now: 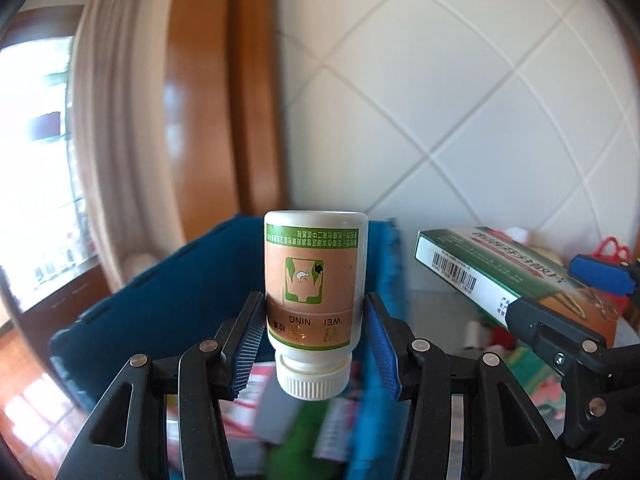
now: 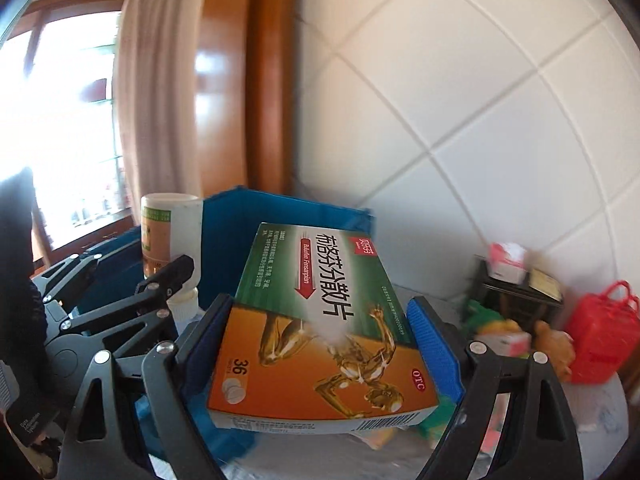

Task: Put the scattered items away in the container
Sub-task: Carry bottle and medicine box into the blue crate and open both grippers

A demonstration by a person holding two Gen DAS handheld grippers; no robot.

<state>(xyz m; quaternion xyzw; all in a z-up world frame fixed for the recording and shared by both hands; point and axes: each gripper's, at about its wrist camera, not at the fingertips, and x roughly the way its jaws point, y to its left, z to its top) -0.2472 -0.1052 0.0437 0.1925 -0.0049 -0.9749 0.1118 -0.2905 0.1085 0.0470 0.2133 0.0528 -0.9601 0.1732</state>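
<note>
Left wrist: left gripper [image 1: 314, 336] clamps white pill bottle [image 1: 315, 292], cap toward camera, above blue container [image 1: 160, 300]; medicine box [image 1: 500, 276] at right

Right wrist: right gripper [image 2: 320, 344] grips medicine box [image 2: 320, 332] by long sides, near container [image 2: 280, 208]; bottle [image 2: 170, 240] at left

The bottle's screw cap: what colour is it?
White, ribbed cap; clearest in the left wrist view.

A white pill bottle [image 1: 315, 304] with an orange-green label hangs cap-down. At its three o'clock tilts a green-orange medicine box [image 1: 516, 280]. A blue container [image 1: 160, 304] stands behind, at twelve o'clock.
</note>
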